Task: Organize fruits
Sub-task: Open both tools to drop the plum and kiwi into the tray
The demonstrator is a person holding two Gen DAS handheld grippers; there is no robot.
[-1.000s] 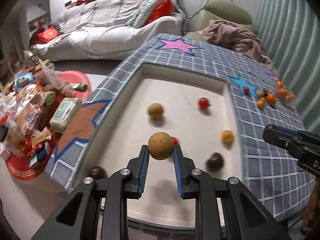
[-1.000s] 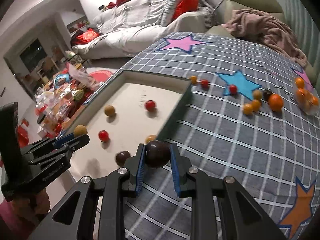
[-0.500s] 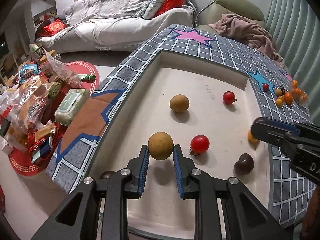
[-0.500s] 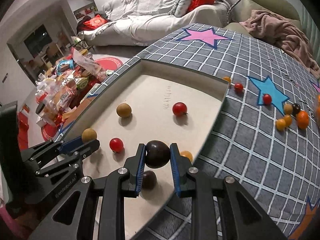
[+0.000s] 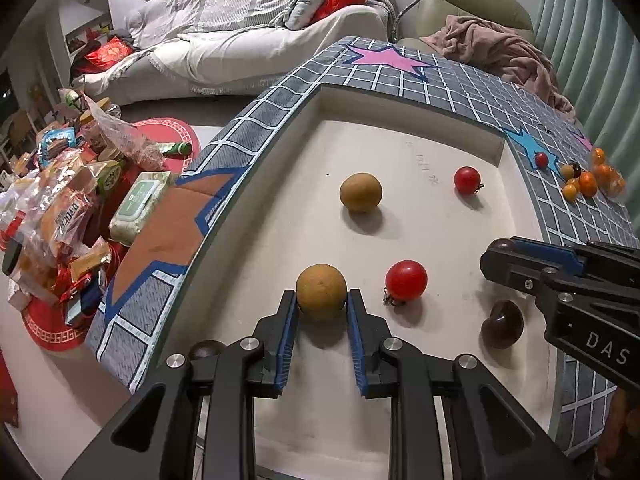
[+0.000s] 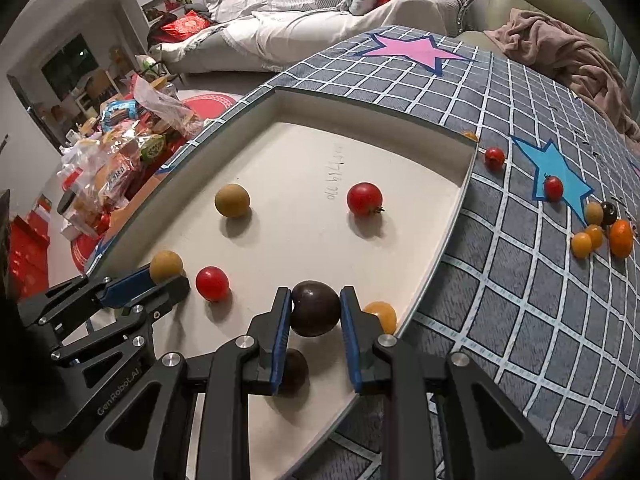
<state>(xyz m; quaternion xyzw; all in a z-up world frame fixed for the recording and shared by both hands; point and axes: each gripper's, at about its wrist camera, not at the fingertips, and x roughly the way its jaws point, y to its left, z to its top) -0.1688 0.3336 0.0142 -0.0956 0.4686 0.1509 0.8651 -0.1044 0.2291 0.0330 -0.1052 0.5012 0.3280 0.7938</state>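
The left gripper (image 5: 321,308) is clamped on a tan round fruit (image 5: 321,293), low over the near end of the tray (image 5: 404,96). The right gripper (image 6: 315,312) grips a dark plum (image 6: 315,308) over the tray's near right corner. A second dark fruit (image 6: 294,368) lies under it at six o'clock, a yellow one (image 6: 382,314) at three o'clock. Released here, the plum could strike either and roll. A red tomato (image 5: 406,281) sits at two o'clock of the tan fruit; farther on lie another tan fruit (image 5: 361,192) and another tomato (image 5: 467,179). More fruit (image 6: 600,232) waits on the checked cloth (image 6: 500,280).
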